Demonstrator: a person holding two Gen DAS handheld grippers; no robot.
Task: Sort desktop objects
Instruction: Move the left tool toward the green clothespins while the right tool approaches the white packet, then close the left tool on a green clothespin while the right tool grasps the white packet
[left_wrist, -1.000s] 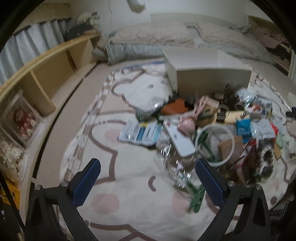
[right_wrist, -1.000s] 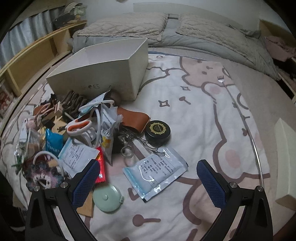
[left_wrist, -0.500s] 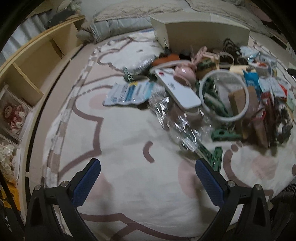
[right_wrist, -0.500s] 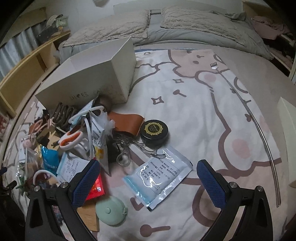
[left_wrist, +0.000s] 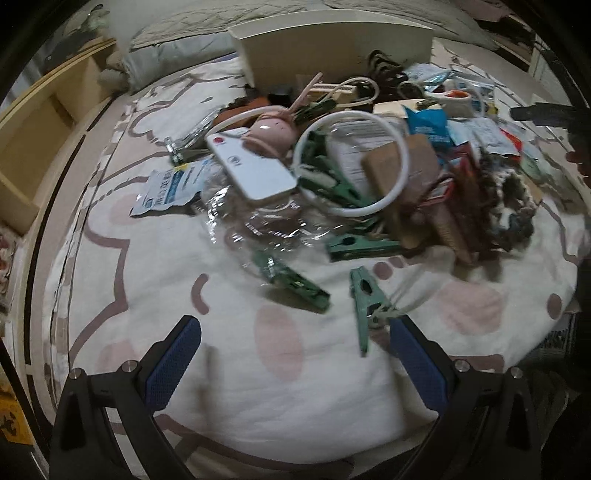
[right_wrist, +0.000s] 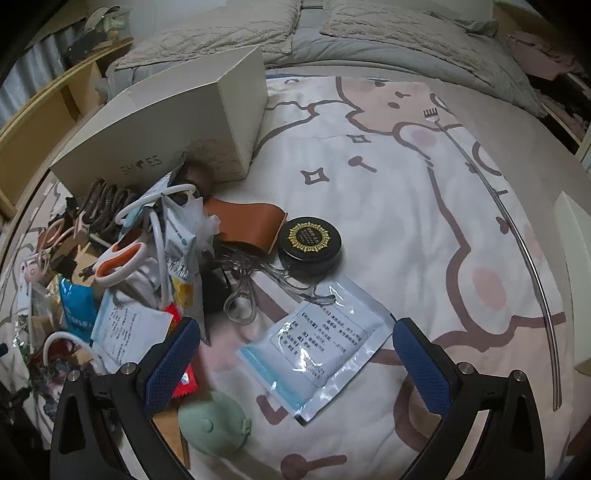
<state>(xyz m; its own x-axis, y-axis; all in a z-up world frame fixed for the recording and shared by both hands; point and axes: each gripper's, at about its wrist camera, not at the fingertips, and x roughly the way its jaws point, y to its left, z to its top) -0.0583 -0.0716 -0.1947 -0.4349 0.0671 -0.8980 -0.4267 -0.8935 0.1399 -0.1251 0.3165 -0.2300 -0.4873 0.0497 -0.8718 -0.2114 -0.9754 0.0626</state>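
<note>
A heap of small objects lies on a white cartoon-print rug (left_wrist: 155, 280). In the left wrist view, green clothespins (left_wrist: 365, 299) lie nearest, with a white power bank (left_wrist: 251, 166), a white ring (left_wrist: 351, 162) and crumpled clear plastic (left_wrist: 258, 225) behind. My left gripper (left_wrist: 295, 360) is open and empty, just short of the pins. In the right wrist view, my right gripper (right_wrist: 295, 354) is open and empty over a flat mask packet (right_wrist: 317, 347). A black round tin (right_wrist: 310, 240), a brown leather case (right_wrist: 251, 221), orange-handled scissors (right_wrist: 118, 262) and a green tape measure (right_wrist: 210, 424) lie around it.
An open white shoe box (right_wrist: 173, 122) stands behind the heap; it also shows in the left wrist view (left_wrist: 332, 44). A long metal back scratcher (right_wrist: 517, 236) lies on the rug at right. Wooden shelves (left_wrist: 33, 136) run along the left. Grey bedding (right_wrist: 369, 29) lies beyond.
My left gripper has come down and forward toward the green clothespins. My right gripper has moved in closer over the mask packet. Both stay open.
</note>
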